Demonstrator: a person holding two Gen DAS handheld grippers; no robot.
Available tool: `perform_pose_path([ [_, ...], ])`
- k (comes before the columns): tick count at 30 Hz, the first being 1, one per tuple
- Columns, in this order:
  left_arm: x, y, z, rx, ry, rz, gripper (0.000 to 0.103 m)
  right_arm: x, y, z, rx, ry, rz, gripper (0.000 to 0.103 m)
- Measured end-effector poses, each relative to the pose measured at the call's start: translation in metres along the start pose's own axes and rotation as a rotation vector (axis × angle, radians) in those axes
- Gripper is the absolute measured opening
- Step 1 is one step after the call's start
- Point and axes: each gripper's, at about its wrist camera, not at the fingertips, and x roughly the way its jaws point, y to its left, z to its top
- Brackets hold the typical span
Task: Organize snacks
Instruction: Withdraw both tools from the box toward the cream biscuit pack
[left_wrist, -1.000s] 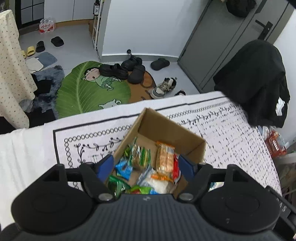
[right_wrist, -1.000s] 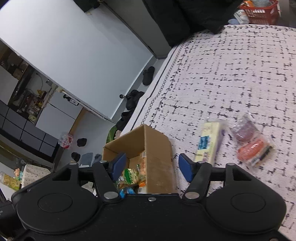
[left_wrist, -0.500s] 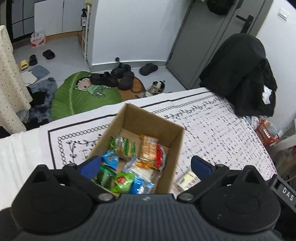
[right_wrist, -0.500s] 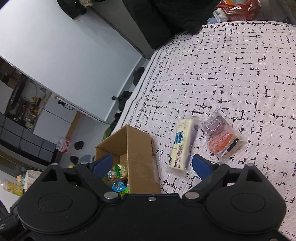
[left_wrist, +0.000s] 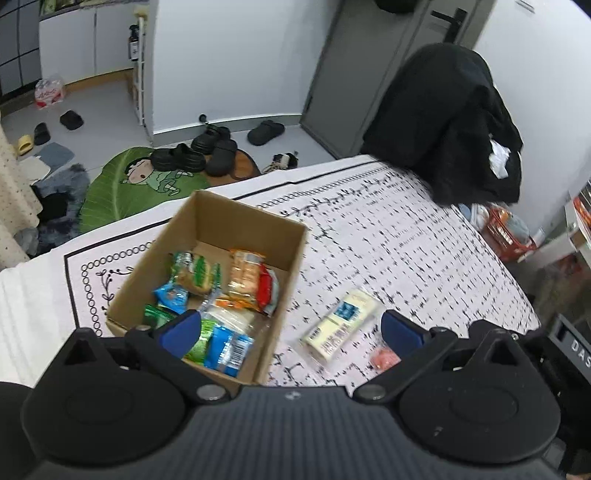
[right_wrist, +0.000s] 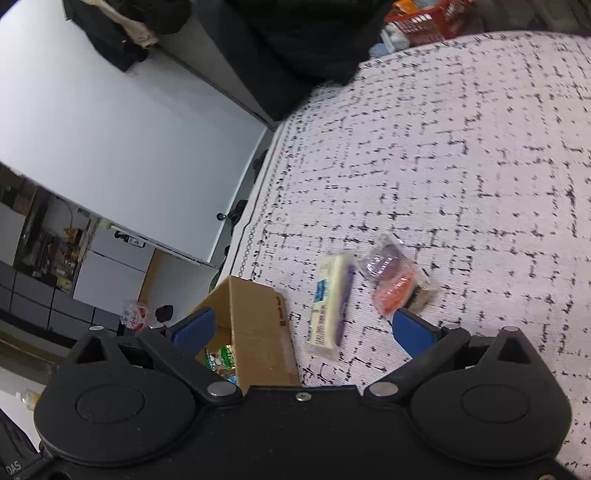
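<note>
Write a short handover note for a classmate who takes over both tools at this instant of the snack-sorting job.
Left tool: open, empty, above the near edge of the cardboard box.
Right tool: open, empty, above the tablecloth beside the box.
Done: the box already holds a mix of wrapped snacks.
Left: two packets lie loose on the cloth, right of the box: the pale yellow bar and, just beyond it, the clear pack with orange and purple pieces. Both probably belong in the box; the yellow bar lies closer to it.
</note>
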Motion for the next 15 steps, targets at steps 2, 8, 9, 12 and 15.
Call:
perform_pose_path([
  [2, 0.000, -0.009, -0.003, 0.014, 0.006, -0.008, 0.103, -0.002, -0.007, 0.001, 0.017, 0.007, 0.004, 0.103],
  [8, 0.006, -0.028, -0.013, 0.032, 0.037, -0.011, 0.103, -0.013, -0.026, 0.008, 0.068, 0.009, 0.009, 0.103],
  [9, 0.008, -0.030, -0.015, 0.027, 0.045, -0.013, 0.103, -0.015, -0.029, 0.009, 0.076, 0.005, 0.008, 0.103],
  [12, 0.012, -0.038, -0.019, 0.028, 0.055, -0.028, 0.103, -0.022, -0.039, 0.011, 0.101, -0.012, 0.005, 0.102],
  [15, 0.016, -0.050, -0.023, 0.048, 0.058, -0.041, 0.103, -0.025, -0.048, 0.015, 0.124, -0.026, -0.013, 0.102],
])
